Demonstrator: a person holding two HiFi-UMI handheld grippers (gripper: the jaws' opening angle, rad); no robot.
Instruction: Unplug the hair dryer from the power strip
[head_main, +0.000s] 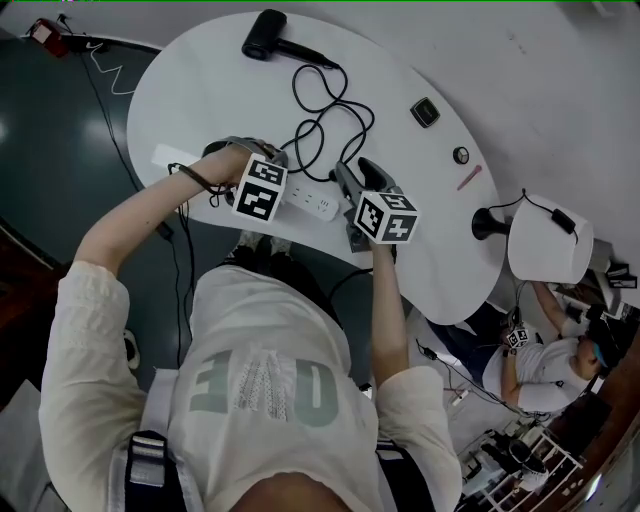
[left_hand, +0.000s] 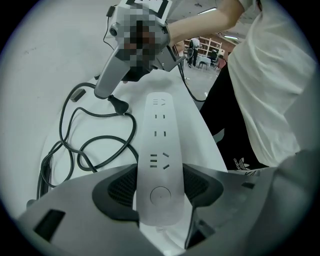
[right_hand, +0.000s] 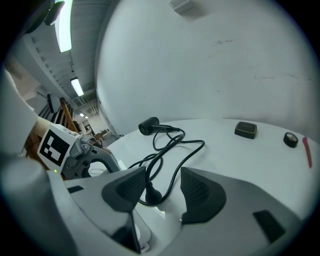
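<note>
**Hair dryer (head_main: 268, 40) plug (left_hand: 118, 104) lies off the strip (left_hand: 160, 145)**

The hair dryer lies at the far end of the white table (head_main: 200, 90), well apart from both grippers. Its black cord (head_main: 325, 120) runs back towards me in loose loops.

My left gripper (left_hand: 160, 190) points steeply down and is clamped on the near end of the strip. Both pads press its long sides, level with the round button. The strip runs away from that gripper along the table's near edge.

In the left gripper view I see the plug lying on the table just beside the strip's far end, not in a socket.

My right gripper (right_hand: 159, 187) comes down at a slant over that spot. Its jaws stand apart with the plug between them. The plug sits close to the left pad, and I see neither pad squeezing it.

Further right on the table are a small black box (head_main: 425, 112), a round knob (head_main: 460, 155) and a pink pen (head_main: 469, 178).
</note>
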